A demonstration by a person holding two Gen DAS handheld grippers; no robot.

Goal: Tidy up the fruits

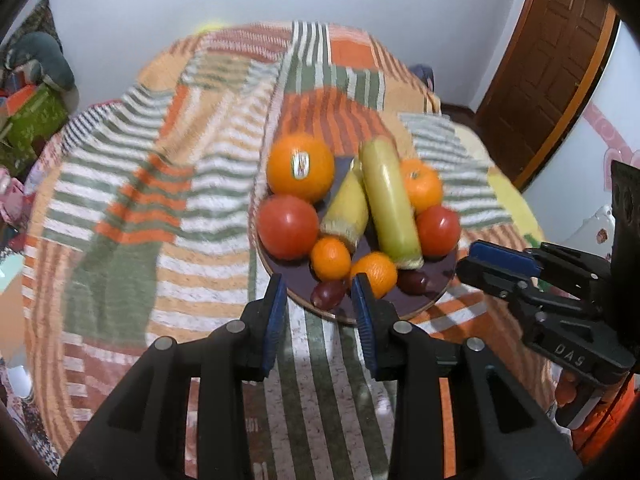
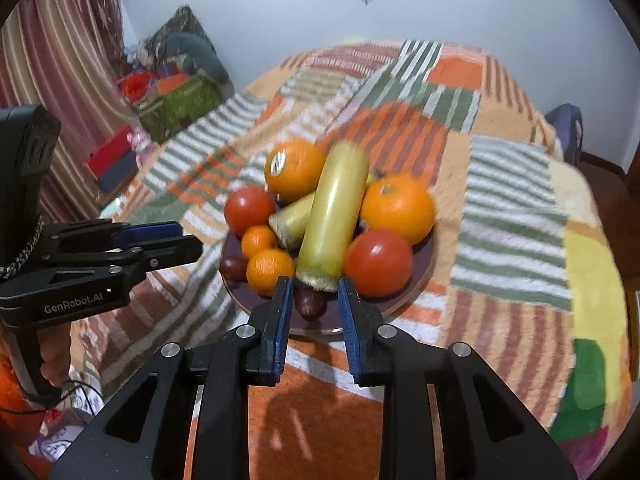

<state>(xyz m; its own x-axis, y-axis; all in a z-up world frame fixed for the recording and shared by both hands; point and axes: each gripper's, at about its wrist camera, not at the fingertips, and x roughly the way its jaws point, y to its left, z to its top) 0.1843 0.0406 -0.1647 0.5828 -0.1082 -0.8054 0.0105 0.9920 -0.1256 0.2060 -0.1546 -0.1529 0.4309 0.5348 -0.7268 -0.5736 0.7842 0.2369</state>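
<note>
Fruits crowd a dark plate (image 1: 436, 294) just ahead of both claws. The long gourd (image 2: 334, 216) runs away from the right claw (image 2: 313, 292), its cut end nearest. The left claw (image 1: 319, 292) and the right one gape empty. Bare blanket (image 1: 132, 208) spreads leftward.

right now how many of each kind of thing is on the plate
oranges: 4, one big with a sticker, one mid-size, two small
tomatoes: 2
corn cobs: 2
dark grapes: 2 in view
total: 10 on the plate
</note>
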